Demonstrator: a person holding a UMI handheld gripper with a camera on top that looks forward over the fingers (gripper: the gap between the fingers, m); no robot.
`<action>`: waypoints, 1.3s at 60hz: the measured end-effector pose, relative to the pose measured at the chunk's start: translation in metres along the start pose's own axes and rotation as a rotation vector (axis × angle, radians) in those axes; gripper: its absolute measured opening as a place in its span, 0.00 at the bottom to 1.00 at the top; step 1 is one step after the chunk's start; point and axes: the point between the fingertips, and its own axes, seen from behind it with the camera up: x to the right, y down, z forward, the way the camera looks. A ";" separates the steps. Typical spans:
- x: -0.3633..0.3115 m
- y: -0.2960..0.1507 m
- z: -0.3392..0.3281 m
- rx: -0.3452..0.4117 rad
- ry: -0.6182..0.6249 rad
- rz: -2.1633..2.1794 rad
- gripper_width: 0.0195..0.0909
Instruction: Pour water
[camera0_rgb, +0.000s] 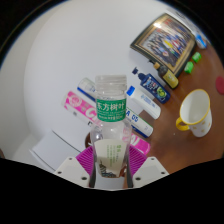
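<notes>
A clear plastic water bottle (109, 118) with a green label and a white cap stands upright between my gripper's (111, 158) fingers. Both magenta pads (88, 156) press against its lower body, so the gripper is shut on it. A white mug with a yellow rim and handle (197, 113) stands on the wooden table, ahead and to the right of the bottle. The bottle's base is hidden behind the fingers.
Beyond the bottle lie several small packets and boxes (148, 92) on the wooden table (170, 140). A framed picture (160, 42) stands further back on the right. White paper (50, 150) lies to the left of the fingers. A white wall fills the background.
</notes>
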 end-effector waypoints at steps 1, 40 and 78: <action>-0.001 -0.005 0.000 0.007 -0.015 0.051 0.32; 0.044 -0.076 0.002 0.107 -0.233 1.065 0.32; 0.148 -0.230 -0.093 0.106 0.337 -0.589 0.32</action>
